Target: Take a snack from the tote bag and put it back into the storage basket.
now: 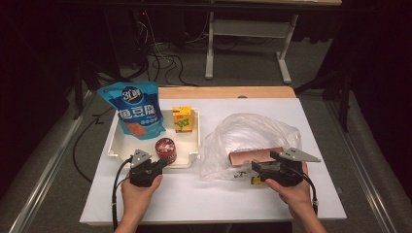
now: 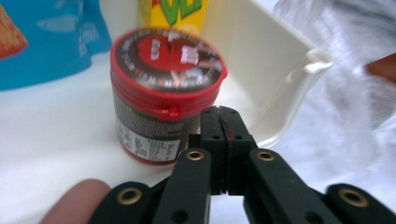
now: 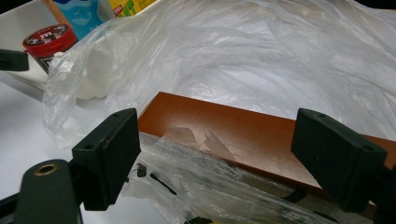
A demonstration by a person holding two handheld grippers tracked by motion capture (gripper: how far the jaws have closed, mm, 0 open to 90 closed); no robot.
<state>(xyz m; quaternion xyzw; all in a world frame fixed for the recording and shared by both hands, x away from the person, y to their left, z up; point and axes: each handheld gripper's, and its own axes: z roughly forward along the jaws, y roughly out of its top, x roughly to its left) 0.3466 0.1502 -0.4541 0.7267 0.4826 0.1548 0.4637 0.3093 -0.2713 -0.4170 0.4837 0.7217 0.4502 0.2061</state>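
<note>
Red-lidded round jar (image 2: pixel 164 95) stood in the white plastic tray (image 2: pixel 275 74) just beyond the clenched, empty left fingers (image 2: pixel 223 122), seemingly set down there, while the right fingers (image 3: pixel 327 154) stood released either side of the brown box (image 3: pixel 243 135) inside the clear plastic bag (image 3: pixel 261 56), apparently to grip it.

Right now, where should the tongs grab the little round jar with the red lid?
Grab the small round jar with the red lid by its dark straight sides, below the lid, one pad on each side. It stands upright by the near wall of the white plastic tray, so coming down from above, over that wall, looks easiest.
</note>
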